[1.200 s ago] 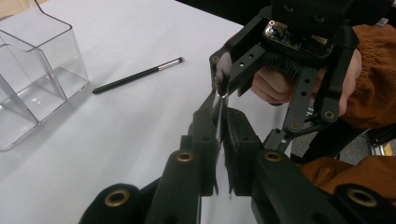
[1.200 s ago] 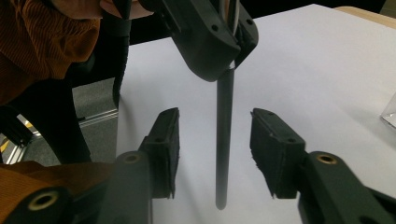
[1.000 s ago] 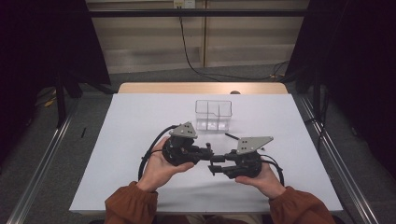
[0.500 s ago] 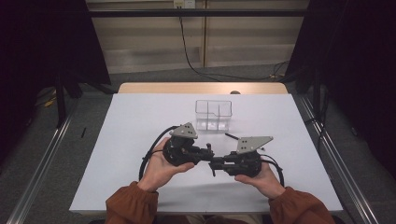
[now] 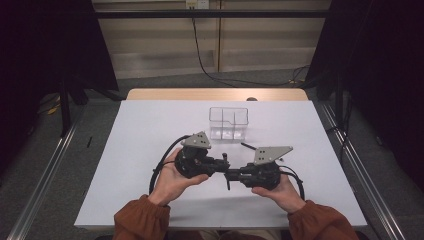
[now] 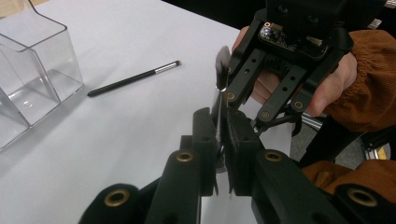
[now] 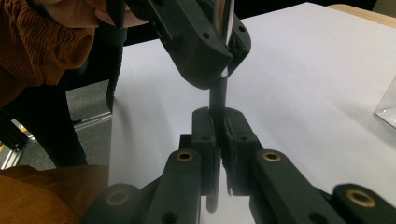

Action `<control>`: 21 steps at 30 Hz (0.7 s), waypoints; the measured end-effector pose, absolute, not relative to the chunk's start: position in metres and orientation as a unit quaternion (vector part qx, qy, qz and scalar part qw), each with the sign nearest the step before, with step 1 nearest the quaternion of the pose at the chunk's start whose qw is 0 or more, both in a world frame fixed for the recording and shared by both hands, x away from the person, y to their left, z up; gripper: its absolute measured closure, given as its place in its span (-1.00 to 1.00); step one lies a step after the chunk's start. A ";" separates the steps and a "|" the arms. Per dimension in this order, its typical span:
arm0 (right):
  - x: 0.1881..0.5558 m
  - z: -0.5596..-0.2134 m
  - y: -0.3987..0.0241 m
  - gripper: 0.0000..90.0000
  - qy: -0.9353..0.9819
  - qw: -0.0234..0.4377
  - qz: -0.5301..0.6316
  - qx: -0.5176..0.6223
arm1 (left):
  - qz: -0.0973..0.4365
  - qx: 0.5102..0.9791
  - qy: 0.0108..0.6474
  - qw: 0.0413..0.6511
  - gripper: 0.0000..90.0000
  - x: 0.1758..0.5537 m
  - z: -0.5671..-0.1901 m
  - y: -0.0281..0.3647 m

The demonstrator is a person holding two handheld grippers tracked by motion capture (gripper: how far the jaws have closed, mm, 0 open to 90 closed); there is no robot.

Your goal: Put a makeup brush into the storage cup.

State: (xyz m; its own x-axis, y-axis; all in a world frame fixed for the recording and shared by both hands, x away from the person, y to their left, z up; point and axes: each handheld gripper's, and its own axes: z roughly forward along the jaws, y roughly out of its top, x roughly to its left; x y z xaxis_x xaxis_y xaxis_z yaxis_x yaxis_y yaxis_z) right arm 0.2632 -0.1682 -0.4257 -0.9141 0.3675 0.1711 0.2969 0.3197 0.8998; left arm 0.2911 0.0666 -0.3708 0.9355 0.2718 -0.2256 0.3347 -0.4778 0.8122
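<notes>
- Status: a slim makeup brush (image 6: 219,100) is held off the bench (image 5: 150,130), between the two hand-held grippers, at the near middle of the white surface.
- Left hand-held gripper (image 6: 219,140): clenched on the brush; in the left gripper view the pads pinch the thin handle, and the dark bristle tuft stands above them, close to the other gripper's linkage.
- Right hand-held gripper (image 7: 218,135): its jaws have just been closing and now clamp the dark handle, which runs up from between them into the left gripper's jaws in the right gripper view.
- So both tools grip the same brush, tip to tip; judged as a hand-over or re-grip in progress.
- A second brush (image 6: 133,78), black handle with a silver ferrule, lies flat on the bench near the clear organiser box (image 5: 228,122), apart from it.
- Organiser box: its compartments look empty, so nothing is stowed yet. Judged remaining: release one grip, carry the held brush to a compartment, then fetch the second brush.
- Against the earlier high view: hands, box and lying brush sit in the same places; the only change is the right jaws, then slightly apart, now closed on the handle.
</notes>
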 end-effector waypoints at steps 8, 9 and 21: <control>0.265 -0.425 -0.169 0.87 0.811 0.035 0.547 0.204 | -0.028 0.852 0.176 0.492 0.77 0.292 -0.372 0.069; 0.266 -0.425 -0.169 0.87 0.811 0.037 0.546 0.205 | -0.027 0.851 0.178 0.494 0.73 0.292 -0.372 0.070; 0.270 -0.423 -0.180 0.87 0.802 0.044 0.555 0.219 | 0.004 0.828 0.213 0.520 -0.05 0.294 -0.376 0.082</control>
State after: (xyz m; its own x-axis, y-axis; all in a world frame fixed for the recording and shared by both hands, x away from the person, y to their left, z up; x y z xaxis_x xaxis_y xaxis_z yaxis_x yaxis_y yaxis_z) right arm 0.2699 -0.1799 -0.4235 -0.9003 0.3998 0.1719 0.3017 0.2888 0.9086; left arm 0.2944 0.0820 -0.3762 0.9096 0.3556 -0.2150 0.3481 -0.3698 0.8614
